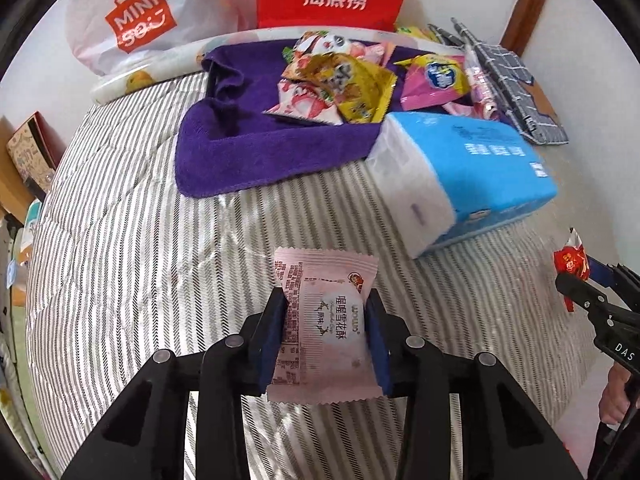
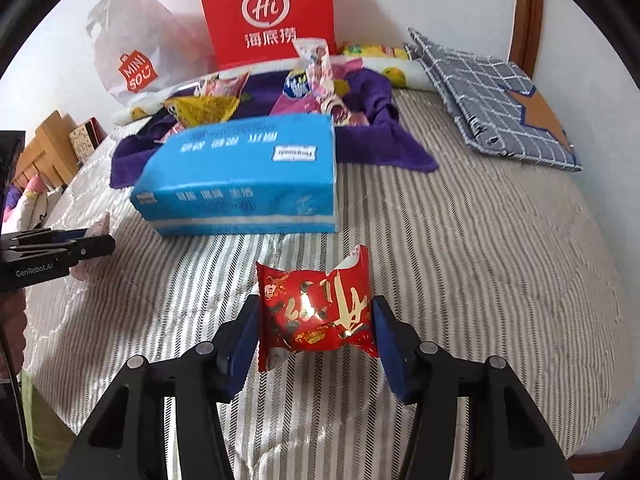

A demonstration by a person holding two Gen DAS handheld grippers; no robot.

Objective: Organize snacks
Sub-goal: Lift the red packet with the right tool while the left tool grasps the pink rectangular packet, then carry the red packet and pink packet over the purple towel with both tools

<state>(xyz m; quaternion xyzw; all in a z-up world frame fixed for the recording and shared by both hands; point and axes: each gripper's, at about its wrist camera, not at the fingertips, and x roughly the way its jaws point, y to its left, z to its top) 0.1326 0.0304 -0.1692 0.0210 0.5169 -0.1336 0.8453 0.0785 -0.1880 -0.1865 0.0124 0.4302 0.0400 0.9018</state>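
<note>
Okay, my left gripper is clamped on the pink crinkle-edged snack packet above the striped quilt; my right gripper pinches the glossy red foil snack, whose slick wrapper could slip free.

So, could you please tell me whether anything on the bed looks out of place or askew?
Yes: the blue tissue pack sits askew, one end propped on the purple towel, so it tilts. It is no snack, yet it lies against the heap of snack packets on that towel. The towel is rumpled, and the packets are jumbled, not sorted.
</note>
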